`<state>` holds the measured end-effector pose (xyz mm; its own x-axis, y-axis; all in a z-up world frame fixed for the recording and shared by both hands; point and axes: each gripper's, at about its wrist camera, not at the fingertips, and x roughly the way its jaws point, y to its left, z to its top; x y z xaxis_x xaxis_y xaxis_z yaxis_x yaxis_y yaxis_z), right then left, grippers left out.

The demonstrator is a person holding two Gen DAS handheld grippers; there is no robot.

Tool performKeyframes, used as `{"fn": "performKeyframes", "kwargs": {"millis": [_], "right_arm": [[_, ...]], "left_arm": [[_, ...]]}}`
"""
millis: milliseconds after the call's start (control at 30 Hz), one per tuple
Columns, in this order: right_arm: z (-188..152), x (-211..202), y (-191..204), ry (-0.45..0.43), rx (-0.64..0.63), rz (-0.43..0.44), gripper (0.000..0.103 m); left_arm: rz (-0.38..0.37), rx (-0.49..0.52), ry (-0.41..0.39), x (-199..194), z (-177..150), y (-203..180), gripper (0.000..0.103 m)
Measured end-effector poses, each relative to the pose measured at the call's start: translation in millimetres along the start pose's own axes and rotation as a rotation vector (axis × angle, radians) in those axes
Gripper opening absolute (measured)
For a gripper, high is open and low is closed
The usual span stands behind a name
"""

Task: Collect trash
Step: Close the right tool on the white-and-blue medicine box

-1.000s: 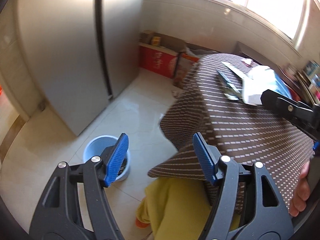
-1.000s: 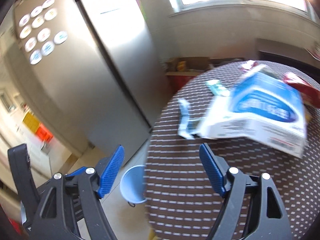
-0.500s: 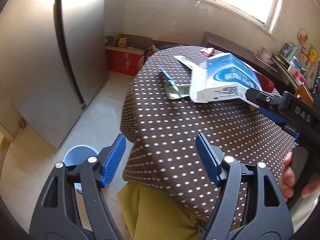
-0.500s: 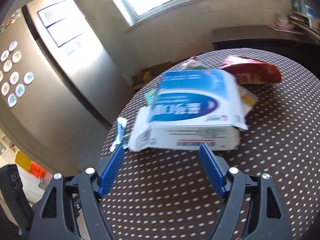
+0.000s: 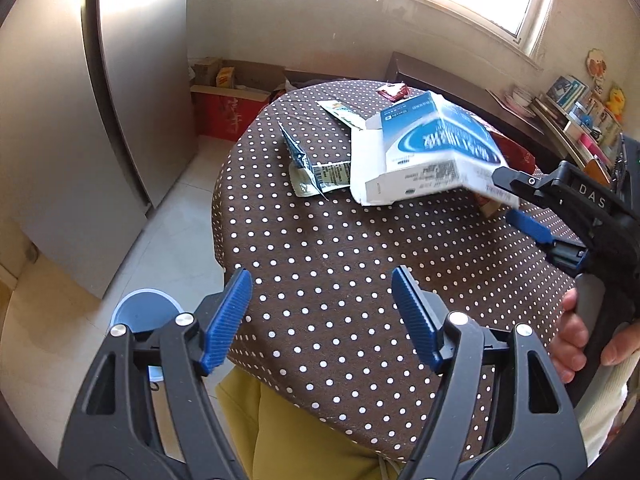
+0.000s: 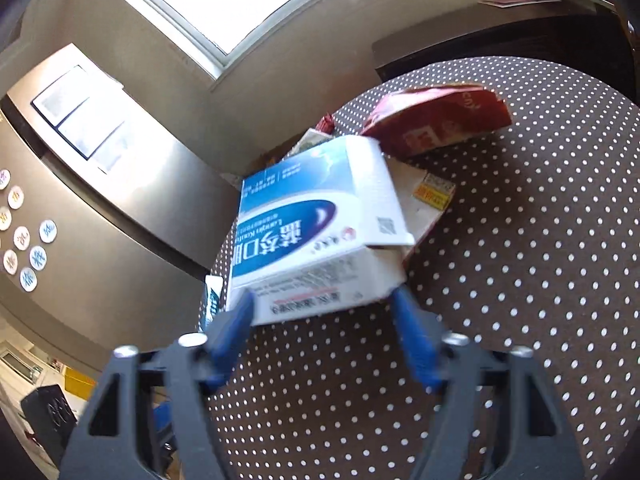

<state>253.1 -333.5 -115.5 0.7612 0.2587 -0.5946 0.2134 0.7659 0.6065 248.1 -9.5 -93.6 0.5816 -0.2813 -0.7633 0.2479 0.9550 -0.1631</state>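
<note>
A blue-and-white carton box [image 5: 432, 148] [image 6: 304, 232] lies on the dotted brown table [image 5: 320, 240] among wrappers. My right gripper [image 6: 320, 304] [image 5: 506, 196] has the box's near end between its fingers. Its jaws are closing, with the pads at the box's two corners, and I see no squeeze in the carton. A red snack bag [image 6: 440, 116] lies behind the box, with a flat blue wrapper [image 5: 320, 172] to its left. My left gripper [image 5: 320, 280] hovers open and empty over the table's near edge. A blue bin [image 5: 144, 312] stands on the floor to the lower left.
A steel fridge [image 5: 60, 120] fills the left side. Cardboard boxes [image 5: 232, 96] sit on the floor under the window. A cluttered shelf [image 5: 580, 120] runs along the right wall. A person's hand [image 5: 576, 336] holds the right gripper's handle, and yellow trousers [image 5: 304, 432] show below the table edge.
The right gripper has moved forward and rolled, so the box's end now sits between its fingers. The left gripper has swung from the floor and bin toward the tabletop.
</note>
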Motion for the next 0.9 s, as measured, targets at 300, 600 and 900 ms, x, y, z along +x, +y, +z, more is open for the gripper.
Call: {"fn": "performKeyframes", "kwargs": {"millis": [300,600,900], "right_arm": [[4.8,-14.7,-5.5,-0.028,-0.005,0.059,0.001],[3.1,-10.8,-21.6,0.011,0.097,0.1,0.089],[25.8,20.1,13.4,-0.036,0.111,0.059,0.079]], "left_arm": [[0.015,0.011,-0.004,0.9,5.2,-3.3,0.072],[0.012,0.021,0.006,3.0,2.2,-10.3,0.072],[0.031,-0.04,-0.025,3.6,19.6,10.8,0.072]]}}
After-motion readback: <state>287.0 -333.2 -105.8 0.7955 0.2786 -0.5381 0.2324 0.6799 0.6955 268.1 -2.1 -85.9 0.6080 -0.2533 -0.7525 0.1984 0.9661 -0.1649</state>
